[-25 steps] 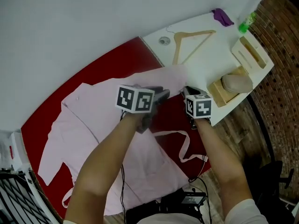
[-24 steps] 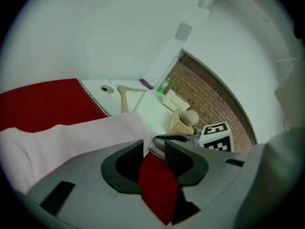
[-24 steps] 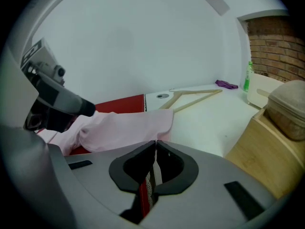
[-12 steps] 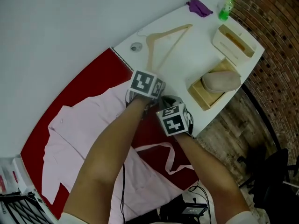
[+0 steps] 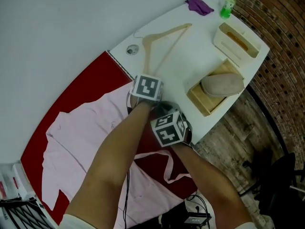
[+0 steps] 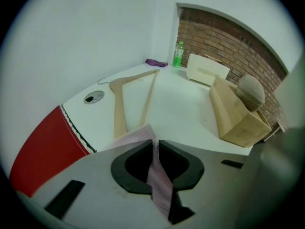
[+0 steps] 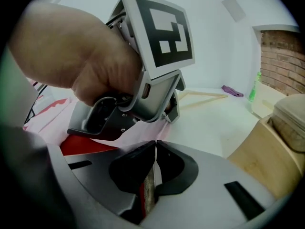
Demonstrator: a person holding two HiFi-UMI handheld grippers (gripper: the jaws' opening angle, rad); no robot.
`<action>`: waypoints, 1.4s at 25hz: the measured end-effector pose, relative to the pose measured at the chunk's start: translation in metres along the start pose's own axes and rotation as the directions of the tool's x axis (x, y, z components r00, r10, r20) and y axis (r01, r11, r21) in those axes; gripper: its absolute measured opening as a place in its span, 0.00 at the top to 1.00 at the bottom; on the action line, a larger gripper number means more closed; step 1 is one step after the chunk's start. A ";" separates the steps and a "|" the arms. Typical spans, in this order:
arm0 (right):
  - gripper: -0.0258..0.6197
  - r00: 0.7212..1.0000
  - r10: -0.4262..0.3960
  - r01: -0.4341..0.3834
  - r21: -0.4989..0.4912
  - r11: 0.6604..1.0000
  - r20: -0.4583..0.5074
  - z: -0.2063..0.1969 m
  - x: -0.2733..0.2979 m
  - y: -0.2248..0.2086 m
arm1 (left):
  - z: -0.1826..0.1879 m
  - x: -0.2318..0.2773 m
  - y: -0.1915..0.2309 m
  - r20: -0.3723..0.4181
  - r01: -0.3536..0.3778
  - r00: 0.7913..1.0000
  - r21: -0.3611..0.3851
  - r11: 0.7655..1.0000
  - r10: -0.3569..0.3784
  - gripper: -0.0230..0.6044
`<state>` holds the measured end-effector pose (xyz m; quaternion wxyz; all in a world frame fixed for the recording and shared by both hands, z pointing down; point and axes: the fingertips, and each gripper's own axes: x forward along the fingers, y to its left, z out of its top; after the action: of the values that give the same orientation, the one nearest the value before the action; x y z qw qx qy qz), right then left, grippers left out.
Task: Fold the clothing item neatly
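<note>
Swung toward the hanger (image 5: 159,39), the left gripper (image 6: 156,149) had just closed on the near edge of the shirt (image 5: 81,137) beside the right gripper (image 7: 155,149), clamped there too; such limp, light cloth probably wanted edge grips.

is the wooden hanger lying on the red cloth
No, the wooden hanger lies on the bare white table, past the edge of the red cloth.

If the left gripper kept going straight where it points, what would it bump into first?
The left gripper has just been closing its jaws on the pink shirt, whose edge pokes out ahead. Past that, it would probably hit the white table near the wooden hanger; depth is unclear.
</note>
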<state>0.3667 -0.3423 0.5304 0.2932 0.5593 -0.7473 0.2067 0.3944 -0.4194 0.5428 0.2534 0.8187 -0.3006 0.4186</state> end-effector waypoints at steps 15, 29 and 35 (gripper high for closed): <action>0.94 0.994 -0.027 0.013 0.127 0.992 0.106 0.007 -0.025 -0.016 | 0.016 -0.071 0.017 0.263 0.165 0.957 -0.135 0.977 -0.125 0.92; 0.87 0.944 0.124 -0.160 0.096 0.982 0.304 0.062 -0.049 0.039 | -0.002 -0.147 0.016 0.355 0.245 0.916 -0.128 0.961 -0.186 0.92; 0.91 0.915 0.187 -0.174 -0.068 0.982 0.358 0.094 -0.075 0.091 | -0.014 -0.204 0.039 0.475 0.304 0.860 -0.182 0.935 -0.187 0.92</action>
<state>0.2751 -0.3224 0.4117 0.1395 0.5114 -0.8404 0.1130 0.2637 -0.3802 0.3861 0.3298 0.8861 -0.2940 0.1402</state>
